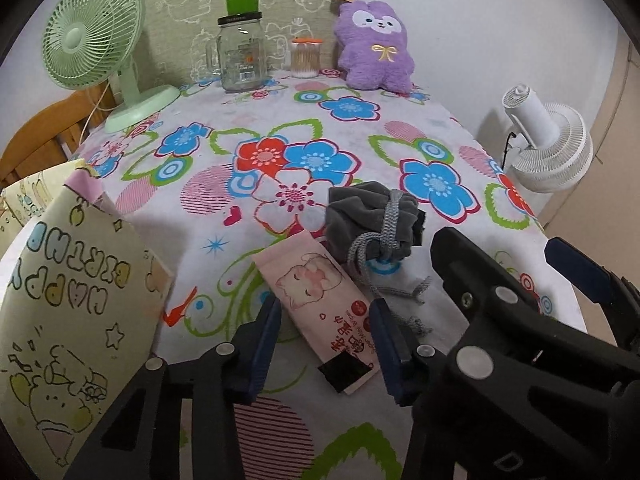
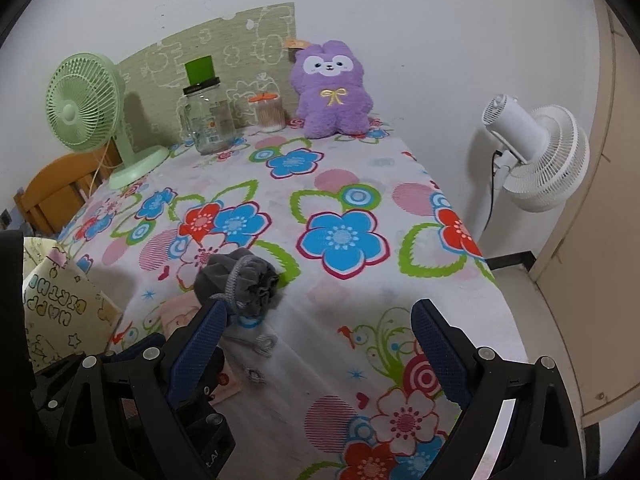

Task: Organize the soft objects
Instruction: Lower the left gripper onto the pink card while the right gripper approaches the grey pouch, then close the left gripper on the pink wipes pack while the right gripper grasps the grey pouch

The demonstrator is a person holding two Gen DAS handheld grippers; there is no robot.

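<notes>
Grey pouch (image 1: pixel 372 218) lies beside the tissue pack (image 1: pixel 320 312), which the released left gripper (image 1: pixel 326 340) straddles; right gripper (image 2: pixel 320 348) spread wide.

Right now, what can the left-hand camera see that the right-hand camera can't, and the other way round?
Only the left wrist view shows the whole pink tissue pack, lying between the open left gripper, and the gift bag's drawings. Only the right wrist view shows the open right gripper front on and the table's bare right corner. Both show the grey drawstring pouch, purple plush, glass jar and two fans.
</notes>
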